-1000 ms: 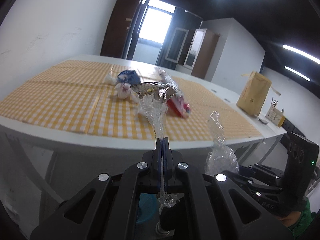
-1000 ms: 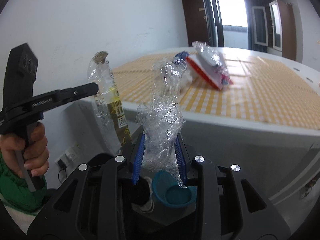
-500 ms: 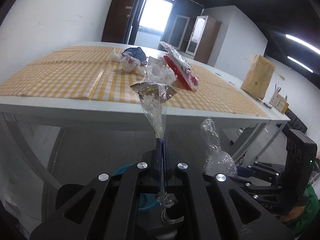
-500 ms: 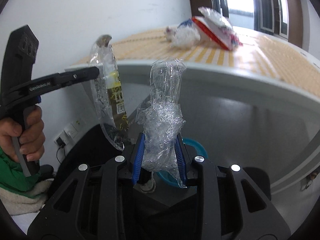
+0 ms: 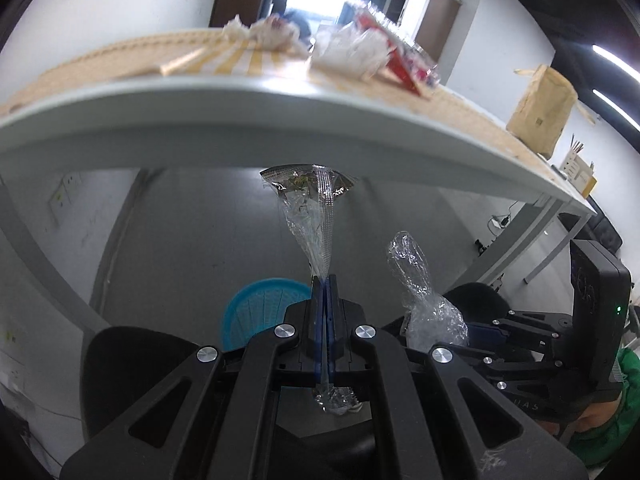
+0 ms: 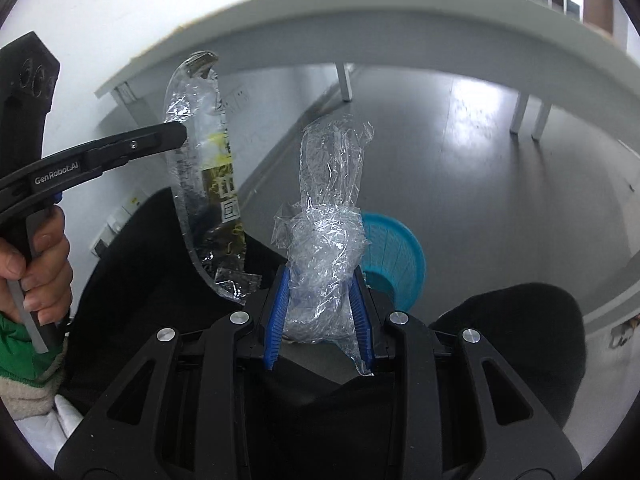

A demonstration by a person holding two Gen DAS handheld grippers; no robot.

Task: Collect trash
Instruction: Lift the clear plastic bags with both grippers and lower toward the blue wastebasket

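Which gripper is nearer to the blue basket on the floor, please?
Hard to call. The basket shows just beyond both: right of the right gripper, which holds crumpled plastic, and left of the left gripper, which holds a wrapper.

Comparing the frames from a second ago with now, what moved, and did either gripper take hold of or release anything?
Both grippers sank from tabletop height to below the table edge, tilting down toward the blue basket on the floor. Nothing was released or newly grasped: the left gripper stays shut on the clear snack wrapper, and the right gripper stays clamped on the crumpled clear plastic. The remaining trash on the table has not moved.
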